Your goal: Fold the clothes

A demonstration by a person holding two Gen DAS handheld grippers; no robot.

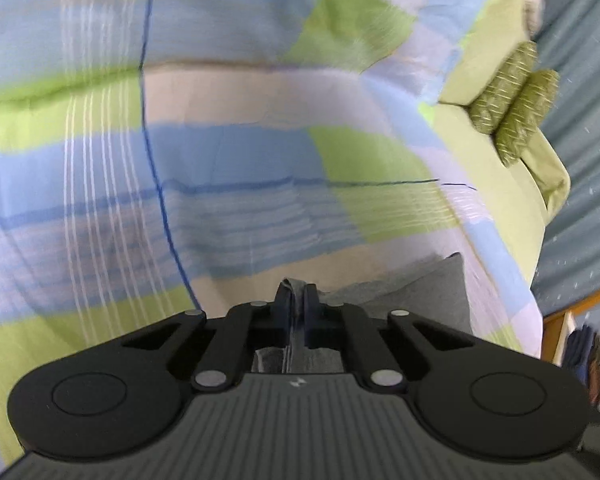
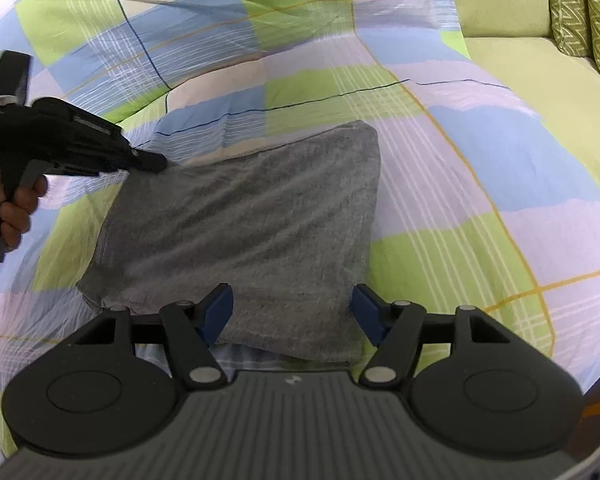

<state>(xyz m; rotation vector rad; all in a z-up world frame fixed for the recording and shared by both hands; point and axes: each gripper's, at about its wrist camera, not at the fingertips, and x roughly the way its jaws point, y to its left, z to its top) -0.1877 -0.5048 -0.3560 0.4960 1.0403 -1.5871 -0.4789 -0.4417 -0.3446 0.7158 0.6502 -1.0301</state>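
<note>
- Left gripper (image 2: 156, 163) at far left of right-wrist view, held by a bare hand (image 2: 10, 200); fingers pressed together on the far-left corner of the grey garment (image 2: 252, 224), lifting that corner a bit.
- Left-wrist view: same gripper (image 1: 296, 300) w/ jaws nearly shut, a thin fold of grey fabric (image 1: 400, 292) pinched between them.
- Garment: plain grey knit, folded to a rough rectangle, lying on the checked sheet (image 2: 480, 152) (blue, green, lilac, white blocks w/ thin dark and yellow lines). Surface lightly wrinkled; right edge is a rounded fold, left edge looser w/ a hem seam showing.
- Right gripper (image 2: 292, 312) low over the garment's near edge; blue-padded fingers (image 2: 218, 312) wide apart, holding nothing, cloth visible between them.
- Far right: plain green bedding (image 2: 540, 80) and two olive patterned pillows (image 2: 584, 12), partly cut off by frame edge.
- Hard to read: left-wrist view is motion-blurred; garment mostly hidden behind the gripper body there. Garment type cannot be told. Near edge partly covered by right gripper body.
</note>
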